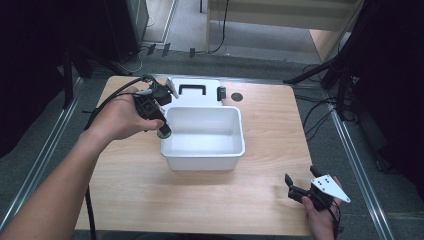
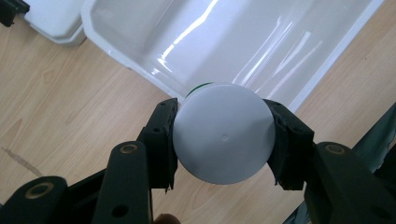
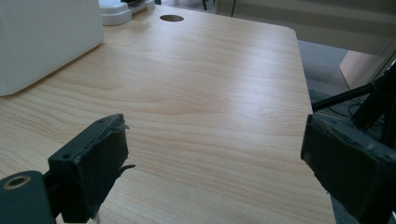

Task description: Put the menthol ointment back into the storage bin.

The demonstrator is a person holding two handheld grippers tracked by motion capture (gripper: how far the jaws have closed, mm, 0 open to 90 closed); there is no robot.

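At the left rim of the white plastic tub (image 1: 204, 150), the left gripper (image 1: 161, 125) is clamped on a round white container with a green edge (image 2: 223, 134), held just above the tub's wall. Behind the tub lies its white lid with a black handle (image 1: 192, 92). Far right, near the wooden surface (image 1: 240, 195)'s front corner, the right gripper (image 1: 295, 187) rests, jaws wide and holding nothing.
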